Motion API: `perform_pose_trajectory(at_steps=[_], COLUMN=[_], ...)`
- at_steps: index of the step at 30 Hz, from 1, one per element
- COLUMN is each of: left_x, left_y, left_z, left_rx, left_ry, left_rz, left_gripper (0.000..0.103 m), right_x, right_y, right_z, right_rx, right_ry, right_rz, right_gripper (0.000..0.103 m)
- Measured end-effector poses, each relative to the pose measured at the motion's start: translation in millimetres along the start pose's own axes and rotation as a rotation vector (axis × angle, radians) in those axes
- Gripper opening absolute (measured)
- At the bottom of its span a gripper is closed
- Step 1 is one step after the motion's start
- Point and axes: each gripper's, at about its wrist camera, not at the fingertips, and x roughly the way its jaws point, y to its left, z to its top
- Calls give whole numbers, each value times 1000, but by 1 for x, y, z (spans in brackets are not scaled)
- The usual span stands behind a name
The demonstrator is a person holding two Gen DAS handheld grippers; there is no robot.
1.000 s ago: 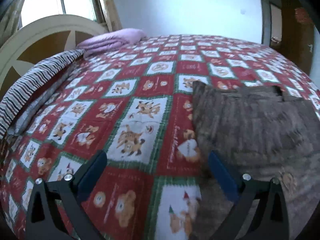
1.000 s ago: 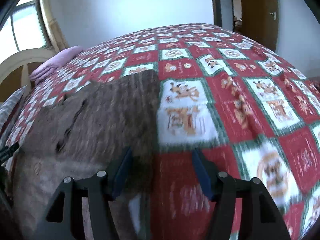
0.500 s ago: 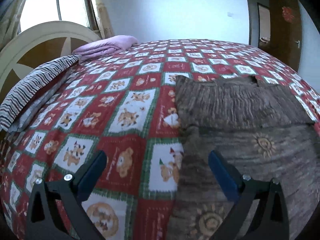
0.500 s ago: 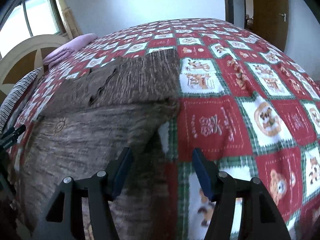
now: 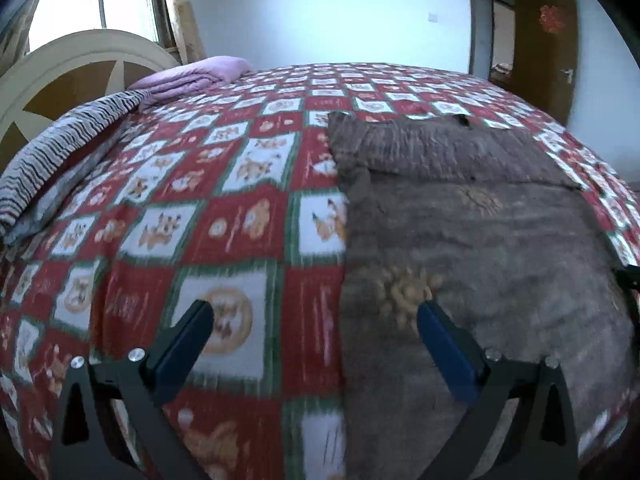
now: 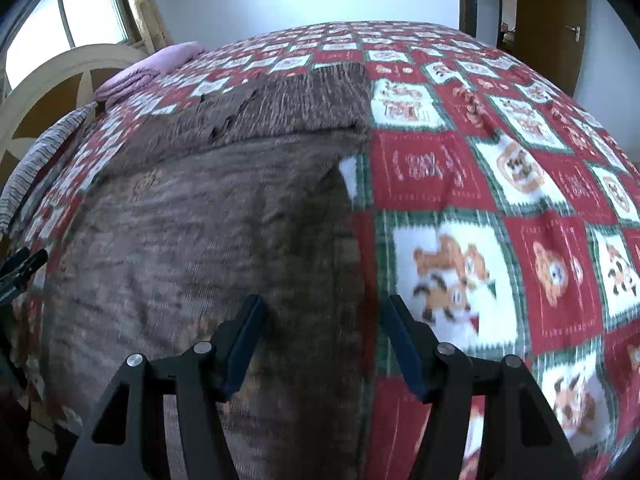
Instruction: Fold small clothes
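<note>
A brown garment (image 5: 480, 240) with faded sun prints lies flat on a red, white and green patchwork quilt (image 5: 200, 200); its far end is folded over into a band. My left gripper (image 5: 312, 312) hovers open over the garment's left edge, one finger above the quilt and one above the cloth, holding nothing. In the right wrist view the same garment (image 6: 200, 220) fills the left half. My right gripper (image 6: 325, 302) straddles its right edge above the quilt (image 6: 480, 180). Its jaws are opening, and the pads press on nothing.
A folded purple blanket (image 5: 192, 80) and a striped cloth (image 5: 60, 148) lie at the far left by a cream headboard (image 5: 80, 64). A brown door (image 5: 540, 40) stands open at the far right. Bare quilt stretches left and right of the garment.
Both grippers have drawn back along the garment's side edges toward its near end, so more of the brown cloth and its folded far band now shows. Both stay open and hold nothing.
</note>
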Motion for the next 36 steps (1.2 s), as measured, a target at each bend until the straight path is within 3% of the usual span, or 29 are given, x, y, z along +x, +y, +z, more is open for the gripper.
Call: perform_pose_trajectory(at_steps=[2, 8, 11, 13, 16, 23, 26, 27, 28, 34, 36], left_x=[-5, -27, -34, -33, -28, -26, -28, -29, -31, -46, -49], left_y=[2, 6, 5, 2, -2, -8, -13, -13, -12, -7, -3], left_z=[-9, -38, -51, -59, -70, -83, -88, -88, -88, -83, -81], left_rx=[19, 33, 17, 12, -14, -51, -22, -28, -30, -34, -39], left_ry=[14, 38, 60, 92, 153, 188, 185, 185, 186, 144, 132], left_rz=[-15, -79, -141, -182, -238, -247, -233, -256, -274, -260, -265], left_gripper=[103, 88, 77, 63, 52, 48, 28, 13, 9, 8, 8], right_x=[-2, -11, -16, -20, -27, -38, -42, -42, -43, -48, -49], right_y=[5, 12, 12, 12, 10, 6, 3, 2, 2, 0, -1], right_z=[-9, -31, -44, -52, -64, -95, -106, -108, -110, -113, -115], right_rx=[-32, -46, -56, -51, -30, -6, 15, 20, 25, 44, 47], right_ry=[7, 27, 28, 33, 43, 56, 45, 37, 32, 38, 47], right_rz=[-15, -21, -27, -24, -10, 20, 42, 49, 54, 96, 117], right_gripper=[69, 73, 73, 73, 73, 73, 73, 73, 73, 73, 63])
